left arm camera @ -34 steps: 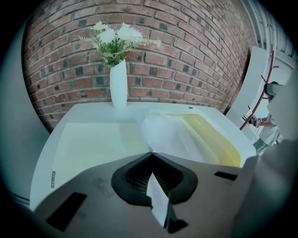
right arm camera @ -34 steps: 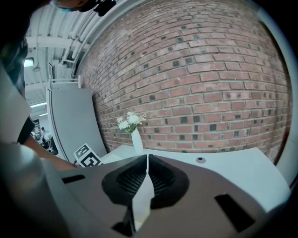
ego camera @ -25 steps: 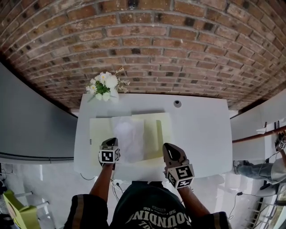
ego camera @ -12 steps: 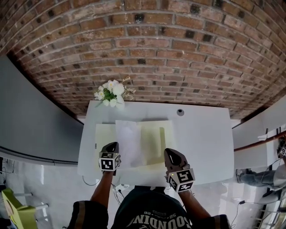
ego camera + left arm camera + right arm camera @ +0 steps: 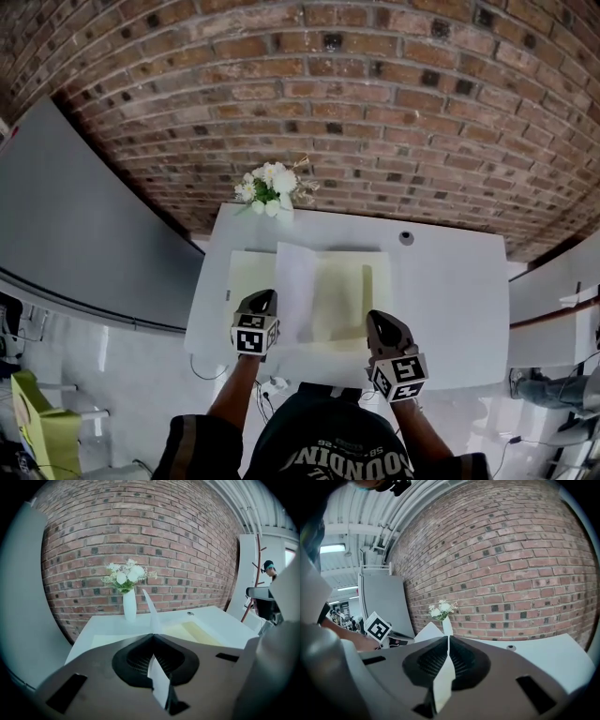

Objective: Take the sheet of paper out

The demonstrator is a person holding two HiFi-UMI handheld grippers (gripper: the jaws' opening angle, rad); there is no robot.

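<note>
An open pale yellow folder (image 5: 349, 292) lies on the white table (image 5: 455, 305). A white sheet of paper (image 5: 294, 289) stands up steeply from the folder's left half. My left gripper (image 5: 264, 298) is shut on the sheet's near edge and holds it above the table. In the left gripper view the sheet (image 5: 151, 613) runs through the shut left gripper (image 5: 153, 634) and rises ahead. My right gripper (image 5: 377, 321) sits at the folder's near right corner. In the right gripper view the right gripper (image 5: 447, 638) is shut on a pale edge of the folder (image 5: 443, 681).
A white vase of flowers (image 5: 270, 187) stands at the table's far left edge, in front of the brick wall. A small round grommet (image 5: 405, 238) sits at the far right of the table. A grey panel (image 5: 84, 216) runs along the left.
My left gripper has risen with the sheet's edge, and the sheet now stands steeper and looks narrower. The right gripper has stayed at the folder's corner.
</note>
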